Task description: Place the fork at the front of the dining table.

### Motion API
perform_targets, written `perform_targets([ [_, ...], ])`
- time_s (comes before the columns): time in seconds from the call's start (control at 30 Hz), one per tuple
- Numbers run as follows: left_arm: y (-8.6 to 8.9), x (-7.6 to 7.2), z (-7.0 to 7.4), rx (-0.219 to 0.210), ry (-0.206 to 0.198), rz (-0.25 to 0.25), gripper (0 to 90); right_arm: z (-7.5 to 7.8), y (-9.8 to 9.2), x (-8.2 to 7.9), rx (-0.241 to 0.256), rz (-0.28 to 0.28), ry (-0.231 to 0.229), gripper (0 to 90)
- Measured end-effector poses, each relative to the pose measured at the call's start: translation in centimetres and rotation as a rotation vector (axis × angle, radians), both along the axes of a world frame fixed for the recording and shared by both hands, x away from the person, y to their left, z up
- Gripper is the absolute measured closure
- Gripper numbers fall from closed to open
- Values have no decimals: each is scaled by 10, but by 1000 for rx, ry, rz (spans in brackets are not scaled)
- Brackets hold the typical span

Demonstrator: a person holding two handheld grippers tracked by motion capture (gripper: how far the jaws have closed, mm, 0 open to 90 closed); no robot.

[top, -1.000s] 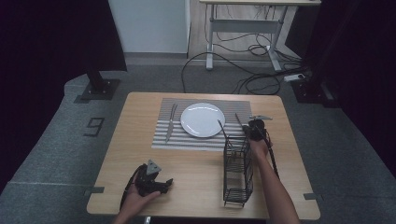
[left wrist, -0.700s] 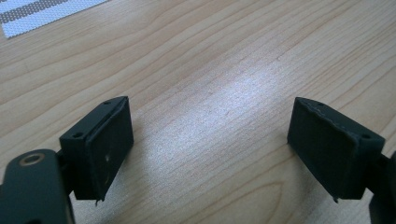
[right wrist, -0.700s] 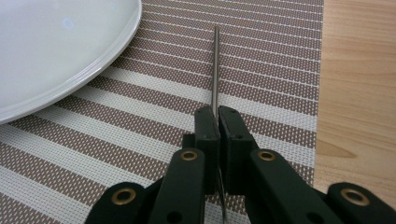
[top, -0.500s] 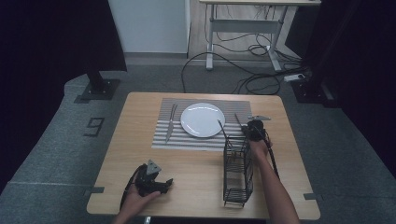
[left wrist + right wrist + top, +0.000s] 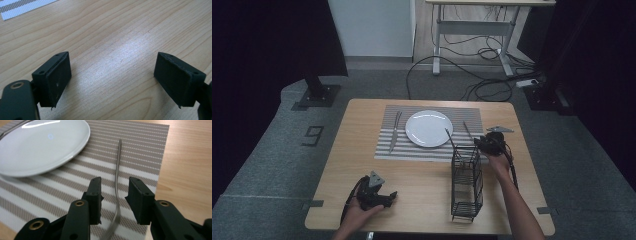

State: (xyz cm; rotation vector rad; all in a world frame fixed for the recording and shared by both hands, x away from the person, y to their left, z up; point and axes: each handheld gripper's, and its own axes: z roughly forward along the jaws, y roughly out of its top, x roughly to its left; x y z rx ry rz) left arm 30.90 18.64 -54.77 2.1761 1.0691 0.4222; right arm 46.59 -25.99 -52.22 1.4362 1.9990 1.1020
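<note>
Black jaws of the right gripper (image 5: 113,195) stand a little apart, one on each side of a thin metal utensil handle (image 5: 117,177) that lies on the striped mat (image 5: 140,152); neither pad visibly touches the handle, and its working end is out of sight, so I cannot tell what kind of utensil it is. In the high view this gripper (image 5: 488,142) sits at the mat's right edge (image 5: 472,120), just beyond the far end of a black wire caddy (image 5: 467,182) that stands on the wooden table (image 5: 422,185). A white plate (image 5: 37,145) rests on the mat close to the handle, and in the high view a knife (image 5: 395,131) lies on the mat on the plate's other side. The left gripper (image 5: 112,80) is spread wide with nothing between its pads, low over bare wood; the high view places it (image 5: 384,196) near the table's near edge, well apart from the caddy.
</note>
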Motion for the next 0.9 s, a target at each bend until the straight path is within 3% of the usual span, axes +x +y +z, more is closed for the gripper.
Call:
perform_targets([
  [0.1, 0, 0, 0, 1, 1, 0, 143, -3, -2, -4, -5, 11, 14, 692],
  [0.23, 0, 0, 0, 1, 1, 0, 143, -12, -5, -4, -7, -22, 38, 741],
  [0.33, 0, 0, 0, 0, 0, 0, 143, -18, -13, -4, 83, -41, 61, 781],
  [0.4, 0, 0, 0, 0, 0, 0, 143, -17, -15, -4, 89, -74, 61, 799],
  [0.67, 0, 0, 0, 0, 0, 0, 143, -28, -26, -6, 119, -81, 97, 789],
  [0.9, 0, 0, 0, 0, -1, 0, 143, -18, -36, -20, 163, -52, 49, 687],
])
